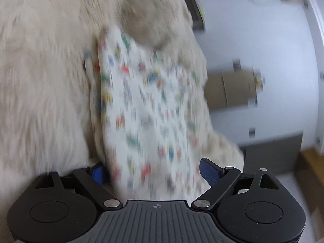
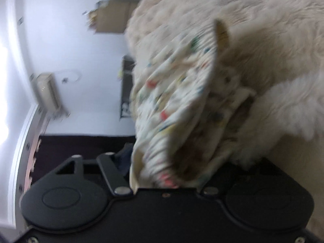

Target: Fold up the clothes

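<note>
Two grippers share one printed garment (image 1: 145, 105): the left gripper (image 1: 154, 174) gapes around it, the right gripper (image 2: 162, 174) has cloth bunched between its fingers (grip unclear). It looks light, limp and unslippery; pinch a hem just ahead.

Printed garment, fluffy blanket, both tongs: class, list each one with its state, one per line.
Printed garment: bunched and draped, lying between both tongs.
Fluffy blanket: spread under the garment.
Left tongs: jaws wide, garment between them.
Right tongs: garment bunched in them; grip unclear.
</note>
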{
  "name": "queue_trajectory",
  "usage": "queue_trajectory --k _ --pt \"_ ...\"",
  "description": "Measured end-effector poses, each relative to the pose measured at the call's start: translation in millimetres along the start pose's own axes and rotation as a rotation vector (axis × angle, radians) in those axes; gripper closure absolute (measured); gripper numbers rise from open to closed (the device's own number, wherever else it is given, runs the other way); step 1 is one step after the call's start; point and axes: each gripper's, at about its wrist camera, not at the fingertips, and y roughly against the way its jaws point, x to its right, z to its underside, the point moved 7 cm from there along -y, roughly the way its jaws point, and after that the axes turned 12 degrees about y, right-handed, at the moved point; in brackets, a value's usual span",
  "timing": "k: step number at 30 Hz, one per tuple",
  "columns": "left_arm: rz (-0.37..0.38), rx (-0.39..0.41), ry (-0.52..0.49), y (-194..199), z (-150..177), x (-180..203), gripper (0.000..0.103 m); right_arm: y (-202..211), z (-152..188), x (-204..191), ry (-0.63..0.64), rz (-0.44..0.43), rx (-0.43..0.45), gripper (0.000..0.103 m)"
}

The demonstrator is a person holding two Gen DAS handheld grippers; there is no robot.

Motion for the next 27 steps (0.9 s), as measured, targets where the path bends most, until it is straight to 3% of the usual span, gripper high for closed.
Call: queue_trajectory --k 3,5,6,7,8,12,15,19,21,25,27 --pt "0.007 0.044 0.068 -0.9 -14.0 -3.0 0.029 -8.1 -16.7 8.8 -0.043 0.014 -0.087 0.054" --pt "-0.017 0.035 0.051 -6.2 -15.2 -2.3 0.064 -12.5 -25.9 6.5 -0.019 0.03 -0.134 0.065" --pt "-0.059 0.029 -0.005 -8.9 -13.5 -0.1 0.071 -15.0 -29.0 3.9 -0.002 0.046 -0.137 0.07" --pt "-0.096 0.034 -0.053 -9.4 -12.7 1.8 0.089 -17.4 -32.2 1.3 0.014 0.061 -0.14 0.074" --pt "-0.088 0.046 -0.055 -6.6 -13.3 3.9 0.097 -18.8 -34.2 -2.8 0.036 0.081 -0.135 0.08" --pt "0.022 0.083 -0.002 18.2 -16.3 27.2 0.1 -18.9 -43.6 -34.7 0.187 0.16 -0.105 0.085" --pt "0.096 0.119 -0.071 53.2 -19.7 82.7 0.101 -13.5 -60.6 -65.1 0.29 0.172 -0.092 0.088" --pt "0.169 0.151 -0.102 84.9 -20.2 142.9 0.101 -9.0 -102.2 -119.2 0.392 0.144 -0.047 0.088" --pt "0.181 0.182 -0.146 104.2 -20.6 187.0 0.101 -17.3 -132.9 -151.1 0.421 0.126 -0.029 0.088" --pt "0.202 0.23 -0.145 131.2 -28.3 235.6 0.101 -34.4 -169.4 -200.5 0.443 0.081 -0.021 0.089" --pt "0.265 0.25 -0.131 156.6 -27.6 267.3 0.101 -32.9 -176.4 -227.5 0.464 0.053 -0.003 0.089"
